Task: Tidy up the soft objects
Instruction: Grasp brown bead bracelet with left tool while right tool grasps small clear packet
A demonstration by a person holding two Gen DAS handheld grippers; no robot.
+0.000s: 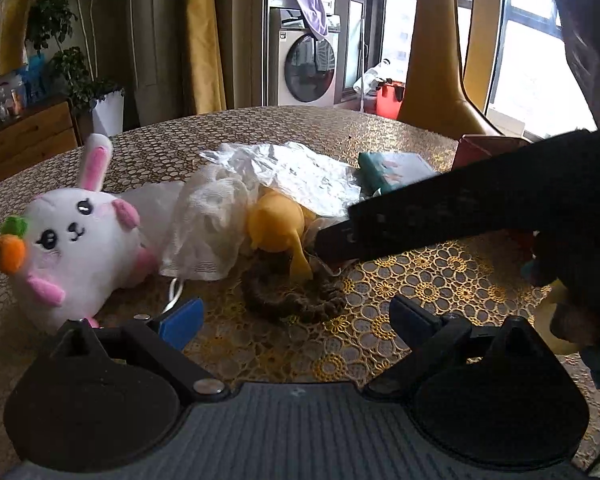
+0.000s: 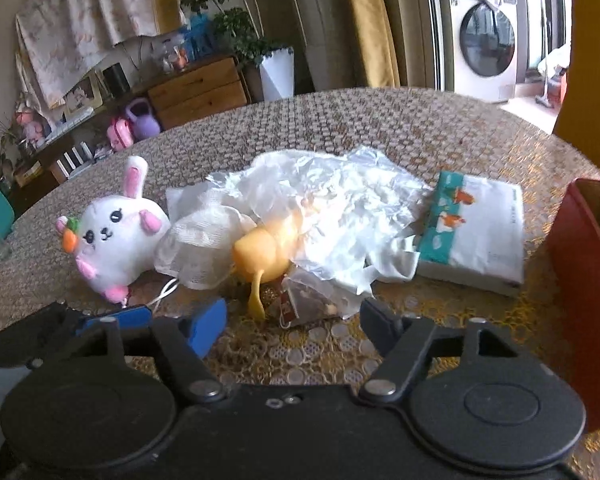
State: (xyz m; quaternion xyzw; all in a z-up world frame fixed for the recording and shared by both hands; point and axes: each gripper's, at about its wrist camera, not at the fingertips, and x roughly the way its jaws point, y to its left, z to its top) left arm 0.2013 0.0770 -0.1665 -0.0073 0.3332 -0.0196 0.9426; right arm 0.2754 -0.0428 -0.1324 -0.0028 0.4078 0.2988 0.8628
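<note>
Crinkly plastic sheet (image 2: pixel 340 208) at twelve o'clock could snag as the right gripper (image 2: pixel 294 320), jaws apart and empty, nears the yellow toy (image 2: pixel 264 256); the left gripper (image 1: pixel 296 316) gapes wide, empty.

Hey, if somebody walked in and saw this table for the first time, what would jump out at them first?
Probably the white plush bunny with pink ears and an orange carrot, lying at the left of the patterned table. Next to it sits a messy heap of crumpled clear plastic and white mesh cloth, with a yellow squishy toy poking out in front. To the right lies a teal-and-white tissue pack.
</note>
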